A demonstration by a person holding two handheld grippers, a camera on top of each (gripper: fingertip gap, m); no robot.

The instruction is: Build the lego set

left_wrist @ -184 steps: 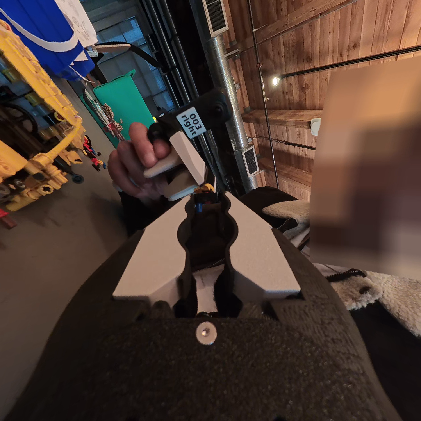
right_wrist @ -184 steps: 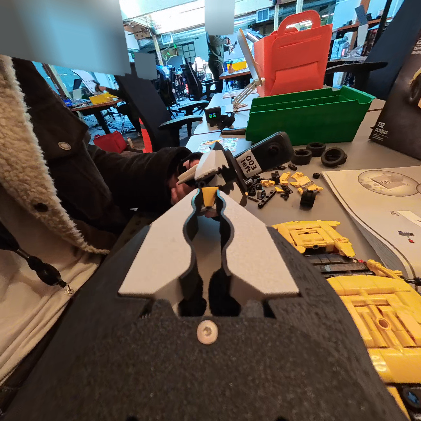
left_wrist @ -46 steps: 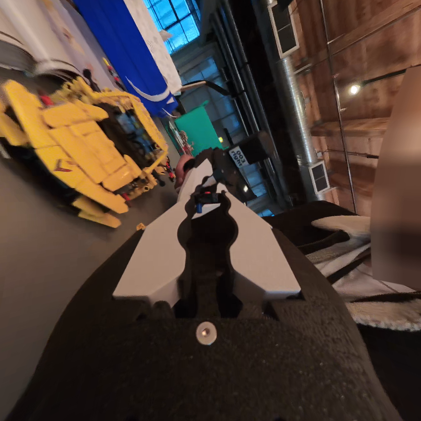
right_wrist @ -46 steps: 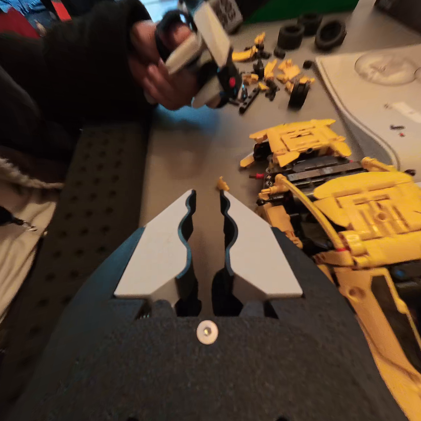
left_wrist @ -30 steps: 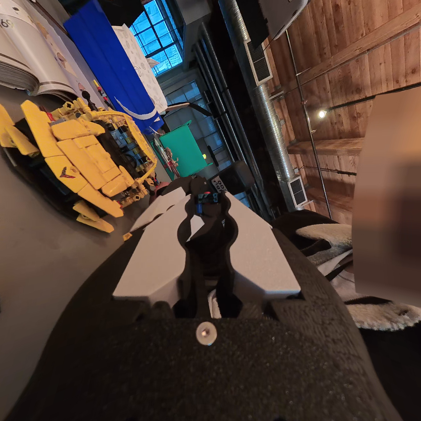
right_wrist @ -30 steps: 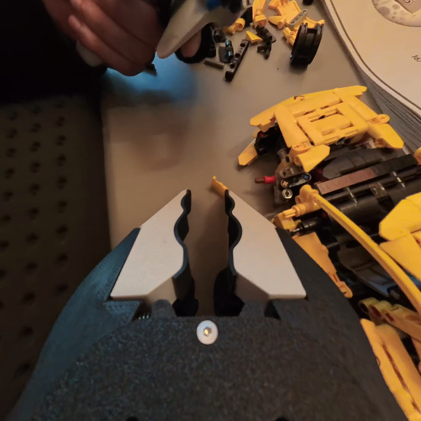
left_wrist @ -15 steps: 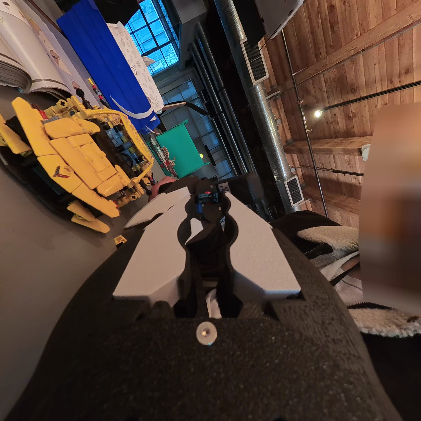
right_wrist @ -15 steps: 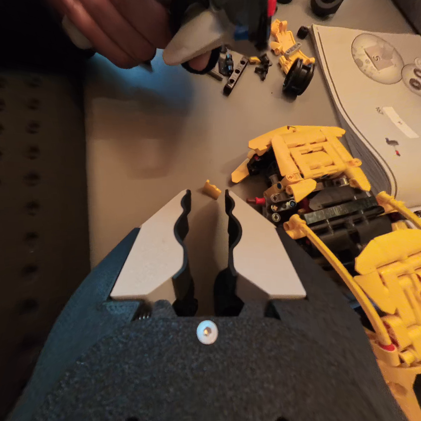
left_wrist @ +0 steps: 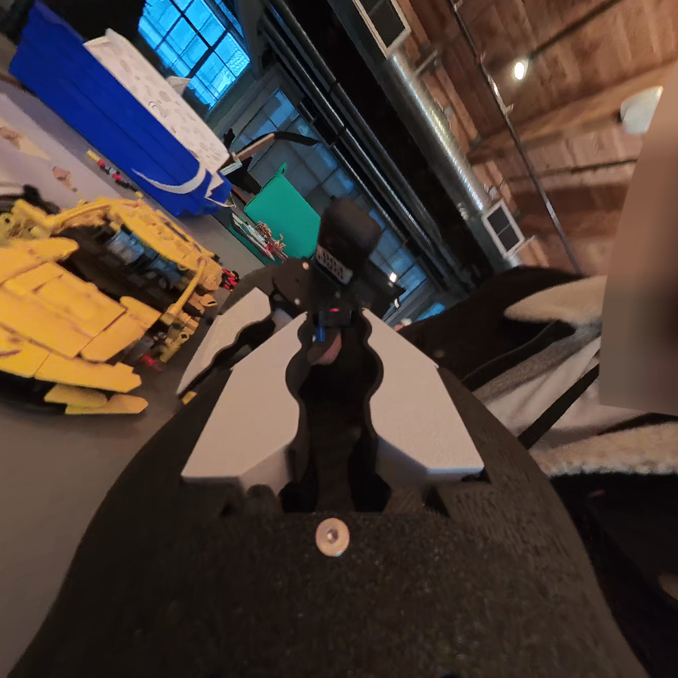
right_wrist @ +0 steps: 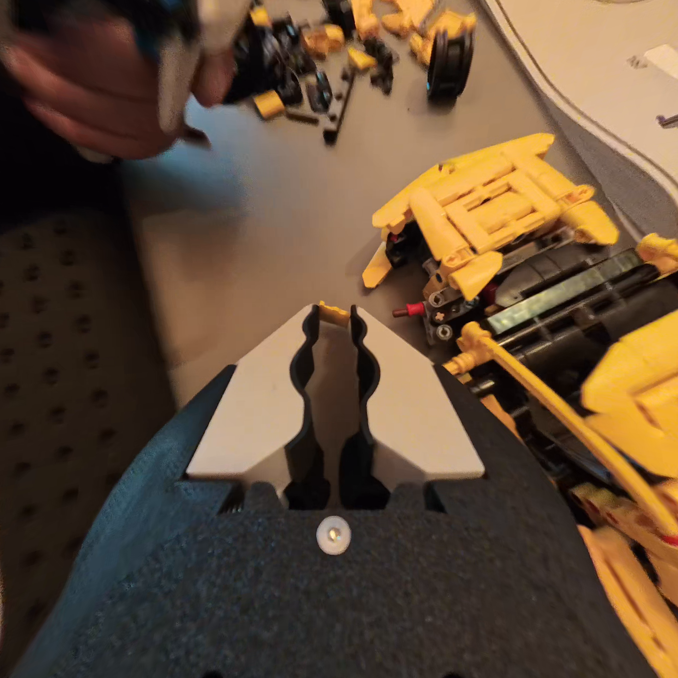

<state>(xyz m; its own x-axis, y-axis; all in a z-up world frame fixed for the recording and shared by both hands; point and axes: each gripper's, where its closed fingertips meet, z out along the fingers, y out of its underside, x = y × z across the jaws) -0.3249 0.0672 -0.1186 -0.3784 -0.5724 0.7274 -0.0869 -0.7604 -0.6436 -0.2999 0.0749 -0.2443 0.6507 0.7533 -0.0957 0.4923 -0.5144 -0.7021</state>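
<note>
My left gripper is shut on a small black piece with a blue pin and holds it in the air above the table. My right gripper is low over the grey table, its fingertips closed on a small yellow piece lying there. The right gripper's tip and that yellow piece also show in the left wrist view. The part-built yellow car lies just right of the right gripper and also shows in the left wrist view. The hand holding the left gripper is blurred at the top left.
Loose yellow and black parts and a black wheel lie at the far side. An open instruction booklet is at the top right. A dark perforated surface borders the table on the left. A blue box and green bin stand beyond. My right fingertips sit around 12 centimeters from my left ones. The right tips stand about 15 centimeters off the black wheel.
My right gripper has moved forward and down to the small yellow piece, and its jaws have narrowed onto it. The left gripper has shifted a little and still holds its black piece.
</note>
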